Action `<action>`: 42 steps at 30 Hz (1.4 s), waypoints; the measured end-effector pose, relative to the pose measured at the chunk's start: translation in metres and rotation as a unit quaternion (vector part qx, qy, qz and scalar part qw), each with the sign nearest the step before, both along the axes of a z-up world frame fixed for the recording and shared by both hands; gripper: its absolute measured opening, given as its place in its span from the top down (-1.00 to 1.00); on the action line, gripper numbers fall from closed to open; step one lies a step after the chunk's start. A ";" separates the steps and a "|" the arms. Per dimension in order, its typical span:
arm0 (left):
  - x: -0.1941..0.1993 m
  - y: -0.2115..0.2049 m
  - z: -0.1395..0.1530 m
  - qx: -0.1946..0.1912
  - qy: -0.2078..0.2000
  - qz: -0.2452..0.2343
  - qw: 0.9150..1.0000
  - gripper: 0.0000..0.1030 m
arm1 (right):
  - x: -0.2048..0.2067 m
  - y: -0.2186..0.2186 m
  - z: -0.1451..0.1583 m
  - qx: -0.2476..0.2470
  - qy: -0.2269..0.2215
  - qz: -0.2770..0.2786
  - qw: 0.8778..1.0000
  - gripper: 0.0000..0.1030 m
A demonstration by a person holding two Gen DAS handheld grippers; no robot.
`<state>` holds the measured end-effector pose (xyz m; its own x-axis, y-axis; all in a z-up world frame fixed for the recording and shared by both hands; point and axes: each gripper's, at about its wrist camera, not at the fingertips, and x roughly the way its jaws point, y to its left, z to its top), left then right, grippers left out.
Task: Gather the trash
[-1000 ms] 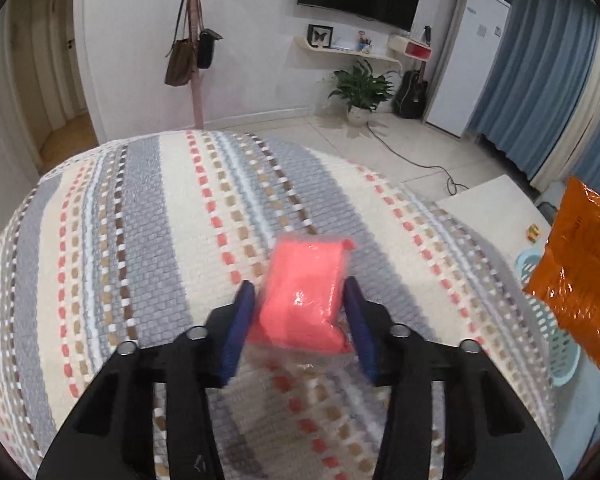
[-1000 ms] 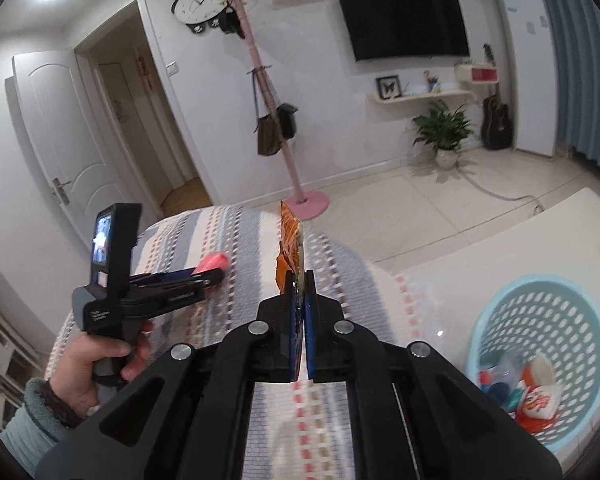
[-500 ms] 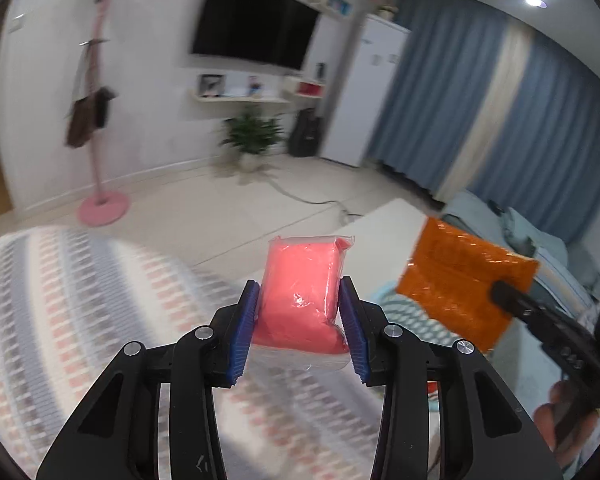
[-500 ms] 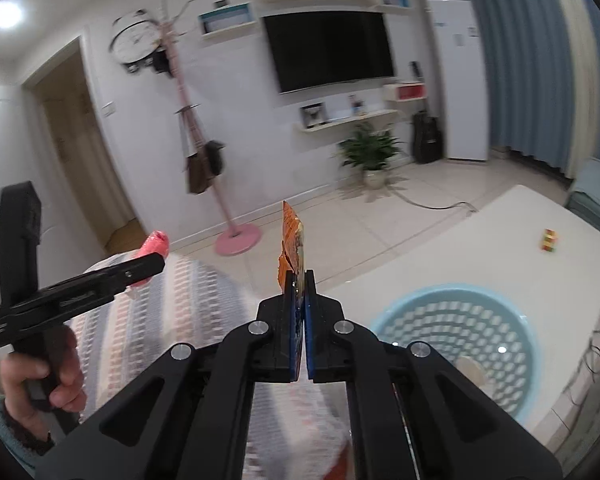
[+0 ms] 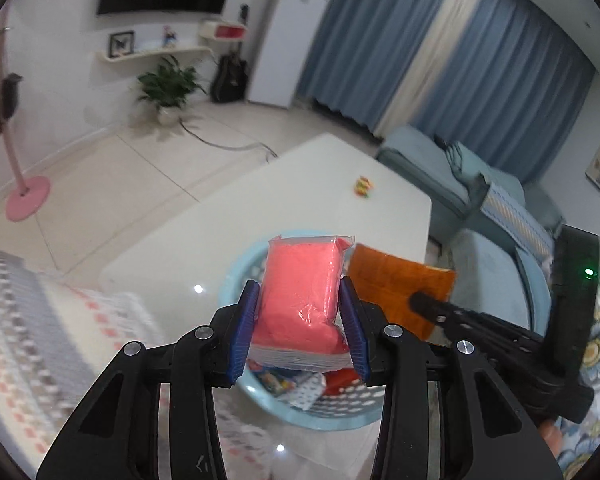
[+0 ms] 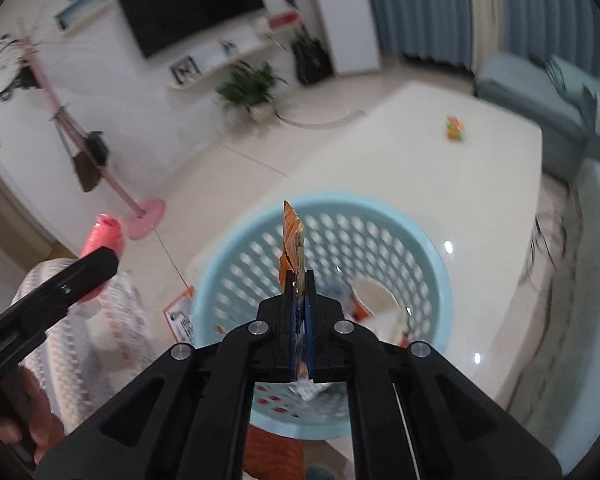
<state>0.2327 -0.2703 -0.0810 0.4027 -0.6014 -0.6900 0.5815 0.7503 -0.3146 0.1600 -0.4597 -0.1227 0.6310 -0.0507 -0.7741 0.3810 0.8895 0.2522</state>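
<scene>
Basket (image 5: 236, 280) contents mostly hidden behind pink packet (image 5: 300, 300), small table item (image 6: 455, 128) perhaps a wrapper, blurred

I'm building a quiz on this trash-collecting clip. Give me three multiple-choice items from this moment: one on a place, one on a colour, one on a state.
1. Where does the small colourful wrapper lie?
A. on the white table
B. in the basket
C. on the floor

2. What colour is the basket?
A. green
B. light blue
C. black

3. How is the right gripper?
A. wide open
B. shut on the orange packet
C. shut, empty

Key: 1 A, it sits alone on the tabletop; 2 B, its perforated wall is pale blue; 3 B, the pads pinch the thin packet.
</scene>
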 end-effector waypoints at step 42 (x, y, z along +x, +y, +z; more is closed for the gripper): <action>-0.122 0.108 0.095 -0.035 -0.141 0.086 0.986 -0.62 | -0.086 0.082 0.094 -0.050 -0.113 0.072 0.990 -0.26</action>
<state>0.1105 -0.1624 0.0135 0.6727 -0.5495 -0.4955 0.5190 0.8277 -0.2133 0.0738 -0.3777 -0.0284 0.7939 -0.0170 -0.6078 0.1921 0.9554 0.2241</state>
